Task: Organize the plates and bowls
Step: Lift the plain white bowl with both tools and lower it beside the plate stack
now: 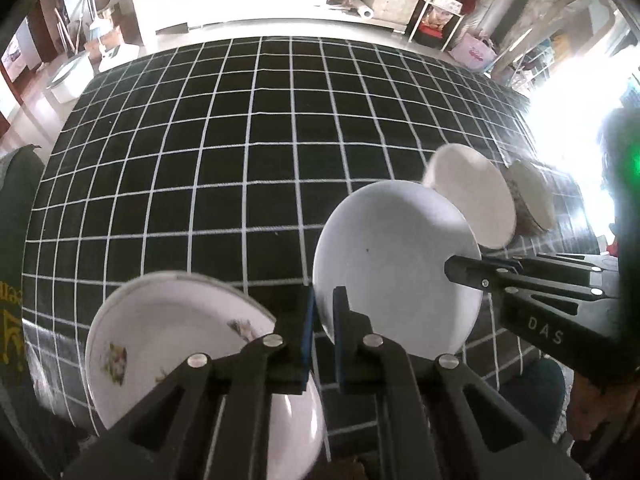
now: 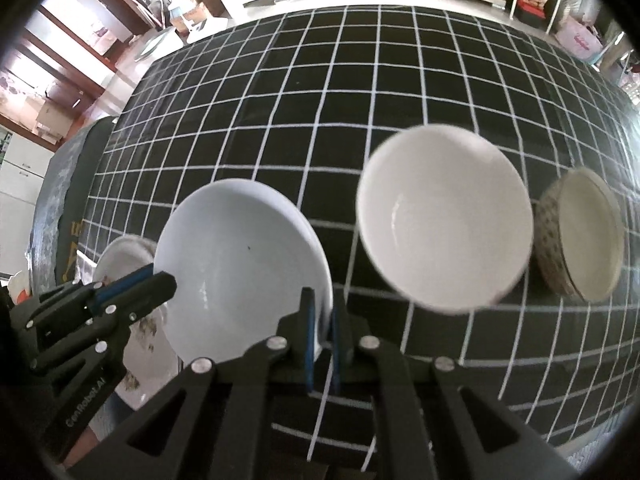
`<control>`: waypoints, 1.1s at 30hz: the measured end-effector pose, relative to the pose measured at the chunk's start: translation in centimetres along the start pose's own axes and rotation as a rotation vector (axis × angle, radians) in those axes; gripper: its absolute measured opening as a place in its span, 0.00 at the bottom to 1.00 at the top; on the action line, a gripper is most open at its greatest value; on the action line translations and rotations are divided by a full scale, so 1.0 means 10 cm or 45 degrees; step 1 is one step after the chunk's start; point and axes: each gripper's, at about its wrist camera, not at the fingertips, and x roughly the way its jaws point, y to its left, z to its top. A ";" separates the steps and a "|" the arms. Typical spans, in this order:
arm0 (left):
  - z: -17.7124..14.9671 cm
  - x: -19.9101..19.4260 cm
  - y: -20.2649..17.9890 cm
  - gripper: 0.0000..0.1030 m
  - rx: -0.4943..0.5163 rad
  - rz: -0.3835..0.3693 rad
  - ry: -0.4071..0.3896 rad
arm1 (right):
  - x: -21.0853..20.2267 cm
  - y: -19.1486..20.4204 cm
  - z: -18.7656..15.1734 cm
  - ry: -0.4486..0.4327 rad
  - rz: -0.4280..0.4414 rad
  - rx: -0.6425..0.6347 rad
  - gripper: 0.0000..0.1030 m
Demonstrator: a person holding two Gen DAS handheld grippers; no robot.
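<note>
Between both claws, white plate (image 1: 392, 268), opposite rims pinched by left claw (image 1: 324, 336) and right claw (image 2: 322, 344).

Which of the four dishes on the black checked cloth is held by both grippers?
The plain white plate: the left gripper and right gripper clamp its opposite rims. The flowered plate, white bowl and patterned bowl are untouched.

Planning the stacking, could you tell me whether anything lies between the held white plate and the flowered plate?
Nothing visible lies between them, only the left gripper clamped on the rim of the white plate on that side; what shows of the flowered plate is bare.
</note>
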 end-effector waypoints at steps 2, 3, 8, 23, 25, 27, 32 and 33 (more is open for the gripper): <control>-0.10 -0.07 -0.06 0.06 0.009 0.001 -0.006 | -0.07 0.00 -0.10 -0.008 0.001 0.003 0.09; -0.15 -0.10 -0.08 0.06 0.012 -0.001 -0.008 | -0.09 0.00 -0.15 -0.010 0.001 0.003 0.09; -0.40 -0.15 -0.20 0.06 0.035 0.006 -0.002 | -0.13 -0.01 -0.39 0.011 0.004 -0.017 0.09; -0.76 0.09 -0.27 0.06 0.058 0.025 0.078 | 0.04 -0.15 -0.73 0.064 0.007 0.037 0.10; -0.76 0.12 -0.28 0.06 0.056 0.023 0.083 | 0.06 -0.15 -0.72 0.065 0.003 0.035 0.09; -0.75 0.14 -0.28 0.06 0.055 0.024 0.087 | 0.07 -0.15 -0.72 0.065 0.001 0.035 0.10; -0.74 0.17 -0.28 0.06 0.054 0.026 0.090 | 0.12 -0.16 -0.74 0.075 -0.002 0.037 0.10; -0.73 0.18 -0.28 0.06 0.054 0.024 0.090 | 0.12 -0.16 -0.75 0.077 -0.002 0.038 0.10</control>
